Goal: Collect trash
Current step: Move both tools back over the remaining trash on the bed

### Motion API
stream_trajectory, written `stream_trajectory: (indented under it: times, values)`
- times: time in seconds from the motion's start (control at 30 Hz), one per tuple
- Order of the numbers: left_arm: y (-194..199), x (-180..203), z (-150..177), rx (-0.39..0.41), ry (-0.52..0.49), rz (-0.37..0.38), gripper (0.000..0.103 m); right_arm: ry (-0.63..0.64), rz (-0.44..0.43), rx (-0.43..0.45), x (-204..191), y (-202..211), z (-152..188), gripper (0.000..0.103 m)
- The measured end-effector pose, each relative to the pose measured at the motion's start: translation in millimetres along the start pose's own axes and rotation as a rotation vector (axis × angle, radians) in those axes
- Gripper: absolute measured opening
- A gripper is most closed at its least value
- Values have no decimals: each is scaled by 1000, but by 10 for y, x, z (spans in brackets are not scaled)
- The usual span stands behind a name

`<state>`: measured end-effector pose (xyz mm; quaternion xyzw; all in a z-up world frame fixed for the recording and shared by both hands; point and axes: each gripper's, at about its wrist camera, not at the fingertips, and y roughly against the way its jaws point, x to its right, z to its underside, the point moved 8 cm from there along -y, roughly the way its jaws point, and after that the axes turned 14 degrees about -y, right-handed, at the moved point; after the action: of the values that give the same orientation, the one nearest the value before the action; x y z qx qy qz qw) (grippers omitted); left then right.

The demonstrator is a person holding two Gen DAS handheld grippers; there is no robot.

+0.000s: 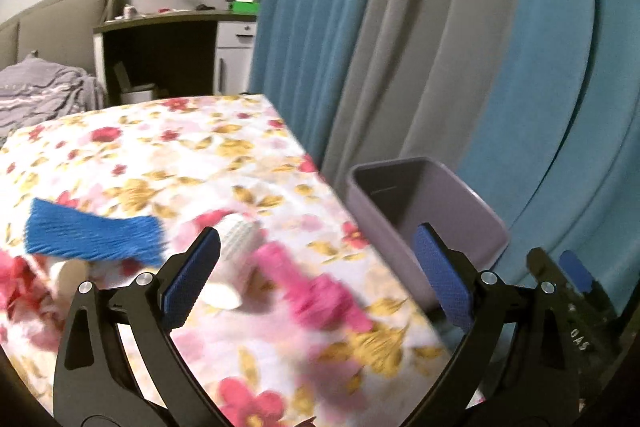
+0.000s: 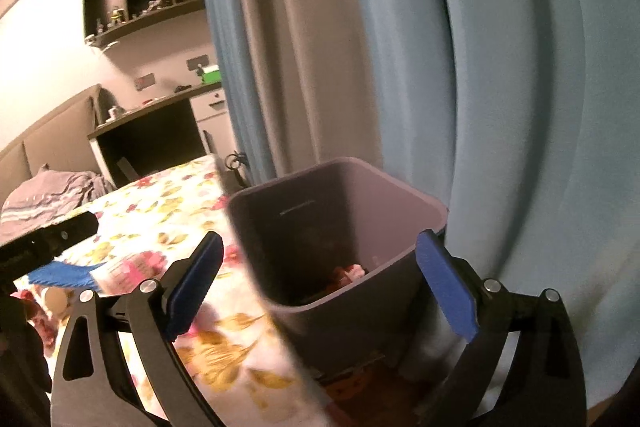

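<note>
My left gripper (image 1: 316, 237) is open and empty over the right edge of a table with a floral cloth (image 1: 180, 147). Blurred trash lies on the cloth: a blue ribbed piece (image 1: 96, 237), a white ribbed cup-like piece (image 1: 240, 239), a pink piece (image 1: 312, 291) and a small white disc (image 1: 222, 297). A grey-purple bin (image 1: 424, 223) stands beside the table. My right gripper (image 2: 320, 242) is open and empty just above the bin (image 2: 400, 187). Pink and red scraps (image 2: 348, 273) lie at the bin's bottom.
Blue and grey curtains (image 1: 440, 47) hang close behind the bin. A dark desk with white drawers (image 1: 180, 39) and a bed with a grey blanket (image 1: 40, 91) stand beyond the table. A blue pad (image 1: 572, 267) of the right gripper shows at the lower right of the left wrist view.
</note>
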<state>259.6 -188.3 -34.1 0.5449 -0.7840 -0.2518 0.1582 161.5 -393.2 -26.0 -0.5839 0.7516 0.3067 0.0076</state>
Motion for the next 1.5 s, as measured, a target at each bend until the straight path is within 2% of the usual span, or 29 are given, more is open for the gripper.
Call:
stream_trajectory:
  times: [0.23,0.43,0.53,0.83,1.03,1.2,1.5]
  values:
    - [434,-533,432,-3,74,-55,96,50,-58,13,-408,266,231,96]
    - [788,-1026,787,10,105,-188,96,85,-102,-15,-712,362,466,97]
    - [948,-1244,959,15,110,-260,96,116,-108,-29,-852,356,598,97]
    - [1339,-1789,1375,22,189,-341,96,157,-124,-75,-1103,211,878,97]
    - [1533,-2147,1503,42,248,-421,96,169,-112,-112,-1195,0,996,97]
    - [1529,-2286,1585,23,275,-430,96,165,-110,-162,-1224,-158,1097,97]
    - [1424,-2255,1593,7,258,-419,96,169,-94,-196,-1191,-353,1109,94]
